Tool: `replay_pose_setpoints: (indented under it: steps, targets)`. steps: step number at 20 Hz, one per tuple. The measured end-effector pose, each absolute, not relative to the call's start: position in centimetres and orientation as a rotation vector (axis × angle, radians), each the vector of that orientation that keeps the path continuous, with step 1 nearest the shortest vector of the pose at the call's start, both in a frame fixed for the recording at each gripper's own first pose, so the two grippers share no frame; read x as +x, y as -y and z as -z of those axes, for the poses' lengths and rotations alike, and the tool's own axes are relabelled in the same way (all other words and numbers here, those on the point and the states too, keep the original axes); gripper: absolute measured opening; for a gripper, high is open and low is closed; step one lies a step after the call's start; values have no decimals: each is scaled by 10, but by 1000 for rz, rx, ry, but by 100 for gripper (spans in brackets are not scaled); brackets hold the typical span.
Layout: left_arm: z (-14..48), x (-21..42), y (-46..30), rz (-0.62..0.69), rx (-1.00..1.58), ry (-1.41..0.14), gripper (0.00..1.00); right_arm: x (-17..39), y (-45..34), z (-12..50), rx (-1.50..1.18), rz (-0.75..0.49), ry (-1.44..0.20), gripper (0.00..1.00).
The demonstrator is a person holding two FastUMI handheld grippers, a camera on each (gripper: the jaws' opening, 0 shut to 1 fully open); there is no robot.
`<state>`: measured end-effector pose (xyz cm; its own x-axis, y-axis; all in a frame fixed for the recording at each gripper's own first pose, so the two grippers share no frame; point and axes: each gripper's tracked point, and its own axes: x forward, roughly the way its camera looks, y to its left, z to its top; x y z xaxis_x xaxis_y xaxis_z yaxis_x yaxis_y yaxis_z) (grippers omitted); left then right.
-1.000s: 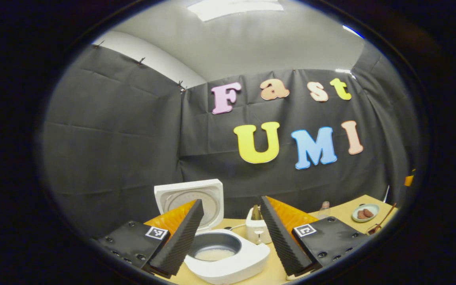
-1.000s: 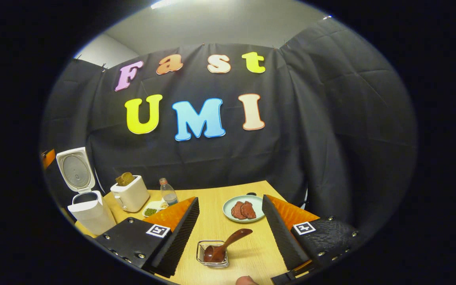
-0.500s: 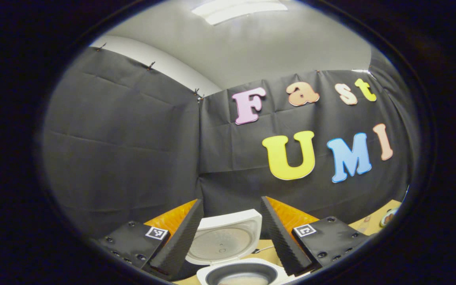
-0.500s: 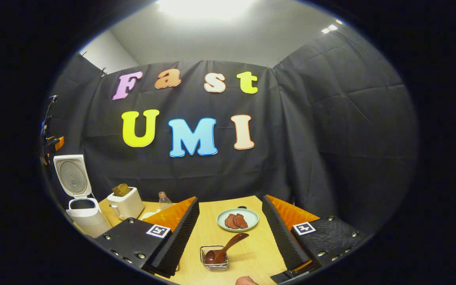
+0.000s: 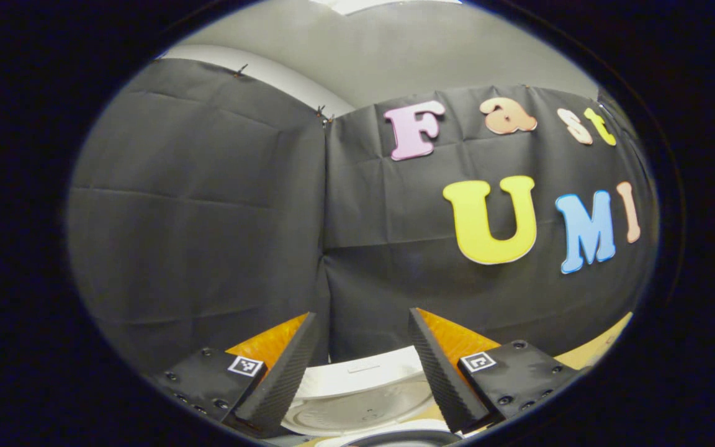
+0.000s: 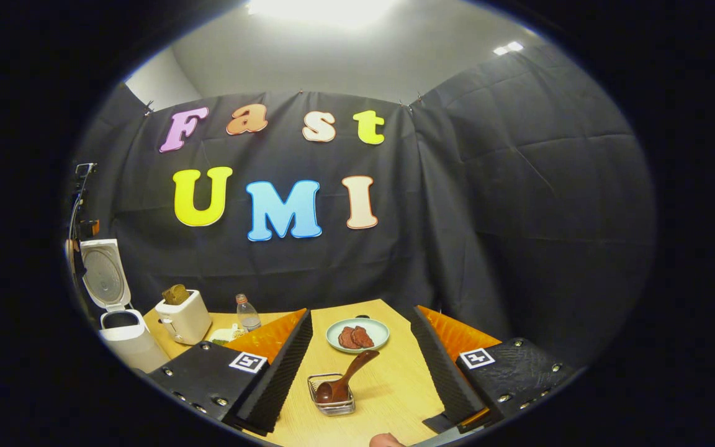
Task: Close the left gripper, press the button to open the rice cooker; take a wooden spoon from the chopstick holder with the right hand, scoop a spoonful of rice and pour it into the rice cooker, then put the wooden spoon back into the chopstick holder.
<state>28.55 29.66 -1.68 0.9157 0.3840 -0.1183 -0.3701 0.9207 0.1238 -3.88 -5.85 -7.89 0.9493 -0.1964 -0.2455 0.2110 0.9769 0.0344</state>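
The table (image 6: 395, 391) carries everything, with the open cooker (image 6: 123, 332) as landmark at its far left, lid (image 6: 104, 274) standing upright. Right of the cooker stand a toaster (image 6: 182, 320) and a bottle (image 6: 246, 313), farther right a plate (image 6: 357, 335). Nearer than the plate sits the holder (image 6: 331, 402); the spoon (image 6: 344, 385) rests bowl-down in it, handle slanting up toward the plate. The right gripper (image 6: 360, 372) is spread wide and empty, flanking the holder. The left gripper (image 5: 360, 372) is likewise wide apart, empty, above the lid.
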Motion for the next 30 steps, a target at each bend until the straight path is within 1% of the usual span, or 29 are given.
replay_pose_setpoints:
  steps: [1,2,3,4,5,7,8,9,11,15,16,17,20,25,26,27,30]
  targets:
    - [27,292,-302,-399,90,-173,95,-41,59,80,50,215,-250,97]
    - [36,301,-306,-404,69,-197,100,-43,61,83,32,228,-255,97]
    - [46,307,-308,-403,37,-217,99,-44,62,82,18,236,-255,97]
    - [48,301,-313,-413,27,-219,94,-46,61,80,13,234,-252,97]
    - [46,304,-315,-409,29,-217,100,-46,60,78,11,232,-250,97]
    - [45,302,-310,-412,34,-226,98,-46,63,77,6,232,-247,97]
    - [46,302,-309,-412,25,-231,95,-45,65,76,6,233,-244,97]
    - [46,300,-308,-411,17,-239,98,-45,67,75,9,229,-242,97]
    - [42,293,-305,-399,4,-259,98,-42,70,76,15,218,-242,97]
    - [42,266,-282,-370,-27,-286,98,-32,74,77,23,175,-248,97]
    - [44,259,-273,-366,-27,-291,100,-28,75,77,20,162,-248,97]
    - [45,253,-268,-364,-31,-294,98,-26,76,77,16,150,-248,97]
    - [51,235,-250,-368,-40,-309,98,-18,81,76,16,117,-247,97]
    - [69,203,-219,-366,-65,-357,98,-7,93,76,9,68,-241,97]
    - [74,198,-213,-364,-71,-367,96,-6,97,76,11,60,-244,97]
    - [78,193,-207,-363,-76,-376,98,-5,100,77,15,51,-246,97]
    - [93,175,-193,-368,-85,-402,98,-1,107,80,23,33,-254,97]
